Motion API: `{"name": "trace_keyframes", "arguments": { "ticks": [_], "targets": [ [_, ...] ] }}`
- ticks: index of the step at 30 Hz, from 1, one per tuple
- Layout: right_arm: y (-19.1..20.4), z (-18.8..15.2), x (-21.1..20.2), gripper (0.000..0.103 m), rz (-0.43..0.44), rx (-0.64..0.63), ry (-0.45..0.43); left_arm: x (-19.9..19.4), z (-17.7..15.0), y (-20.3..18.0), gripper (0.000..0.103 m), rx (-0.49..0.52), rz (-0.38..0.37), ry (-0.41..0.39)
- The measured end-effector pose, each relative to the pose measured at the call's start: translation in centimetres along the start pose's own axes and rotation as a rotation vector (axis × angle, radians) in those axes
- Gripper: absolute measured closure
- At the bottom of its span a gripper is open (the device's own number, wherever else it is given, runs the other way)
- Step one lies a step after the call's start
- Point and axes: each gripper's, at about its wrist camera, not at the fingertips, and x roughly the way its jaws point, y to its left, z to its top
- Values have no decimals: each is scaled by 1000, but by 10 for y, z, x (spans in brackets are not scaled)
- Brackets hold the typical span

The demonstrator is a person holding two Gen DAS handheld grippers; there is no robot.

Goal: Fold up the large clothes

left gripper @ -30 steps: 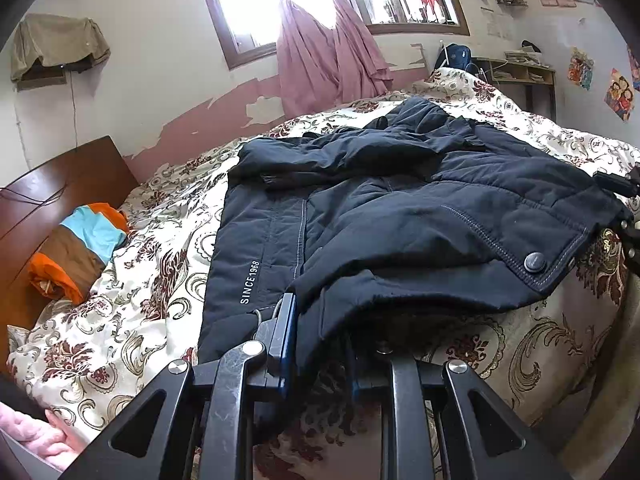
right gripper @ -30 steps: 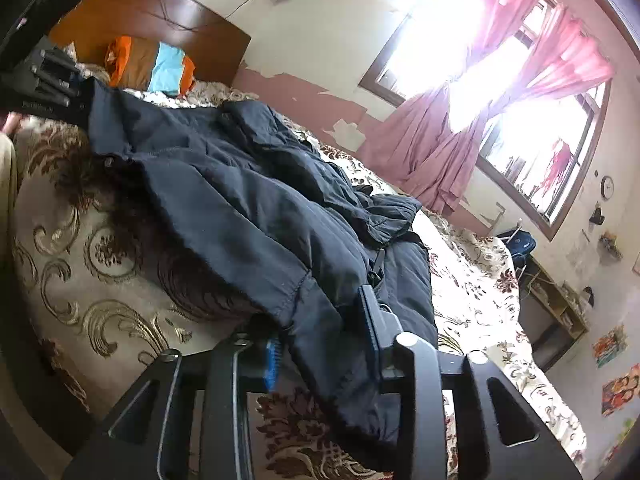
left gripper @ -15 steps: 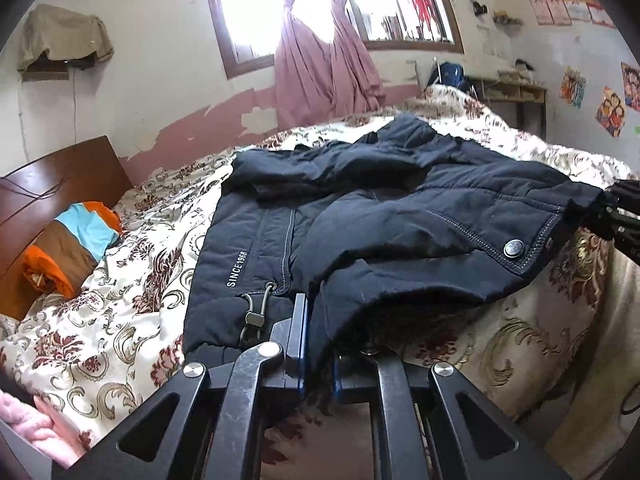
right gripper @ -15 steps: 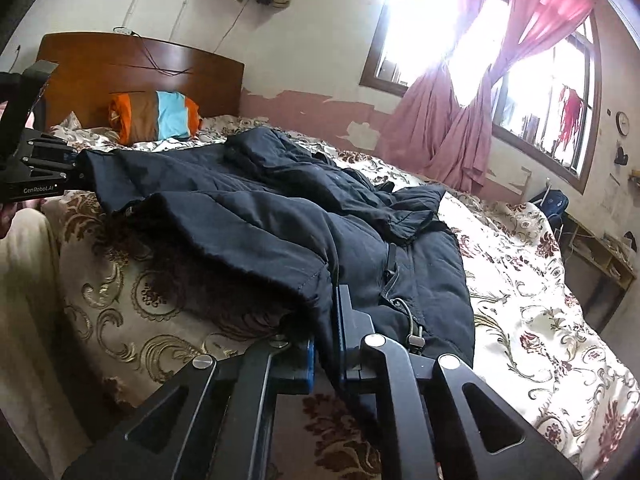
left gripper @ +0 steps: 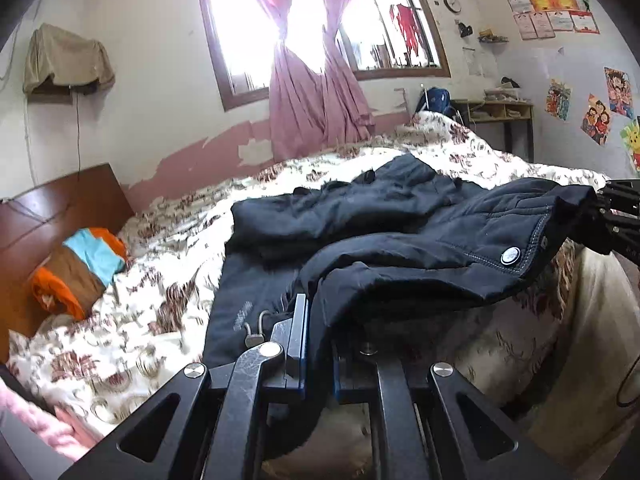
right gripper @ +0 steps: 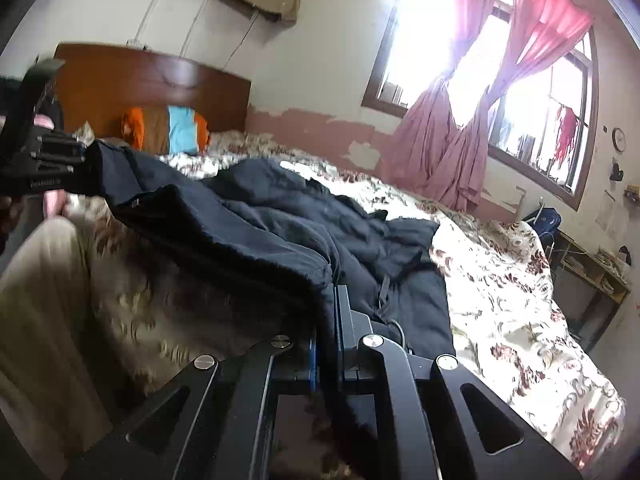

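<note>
A large dark navy jacket [left gripper: 400, 240] lies on a bed with a floral cover [left gripper: 152, 312]. My left gripper [left gripper: 320, 344] is shut on the jacket's near hem and holds it lifted above the bed edge. My right gripper [right gripper: 326, 320] is shut on the hem's other corner; the jacket [right gripper: 280, 216] stretches away from it toward the left gripper [right gripper: 44, 160]. The right gripper [left gripper: 616, 216] shows at the far right in the left wrist view, holding the corner near a metal snap button [left gripper: 511, 256].
A wooden headboard [left gripper: 48, 216] and an orange, brown and blue pillow [left gripper: 80, 268] are at the bed's head. A window with pink curtains [left gripper: 316, 92] is behind the bed. A desk [left gripper: 500, 112] stands at the back right. The person's beige trouser leg [right gripper: 40, 300] is by the bed edge.
Both grippers have closed on the hem and lifted it, pulling the edge taut between them. The cameras have risen and tilted up.
</note>
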Motion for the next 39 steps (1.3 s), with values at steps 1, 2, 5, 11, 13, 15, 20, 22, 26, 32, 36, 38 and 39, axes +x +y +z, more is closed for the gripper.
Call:
{"name": "trace_keyframes", "arguments": {
  "ticks": [1,2,5,11,13,15,20,22,26,32,36,38,39],
  "targets": [
    [-4,6,1,97,1,8,-11,4,7,3,95,1,5,-4],
    [-10,14,6,97,3,18,-26,11,17,6,95,-3,12,-8],
    [-16,29,18,97,-12,28,-58,24,37,15,95,-9,21,-35],
    [-40,61,64,97,-55,90,-91,59,80,20,94,33,70,-117],
    [-48,68,79,97,-35,128,-88,73,93,22,94,21,76,-113],
    [-62,77,99,97,-11,170,-79,90,105,27,94,7,78,-100],
    [-81,90,146,97,-13,193,-64,127,136,33,94,28,93,-71],
    [-88,100,162,97,-3,182,-59,141,148,38,94,32,97,-43],
    [-106,126,199,97,29,182,-27,168,173,49,94,22,103,23],
    [-124,161,262,97,-10,155,-16,225,206,56,94,80,184,38],
    [-127,168,319,97,-64,161,14,279,210,46,95,130,254,34],
    [-130,170,348,97,-75,180,25,301,212,47,95,97,267,35],
    [-130,172,357,97,-81,184,27,313,214,49,95,79,271,34]
  ]
}}
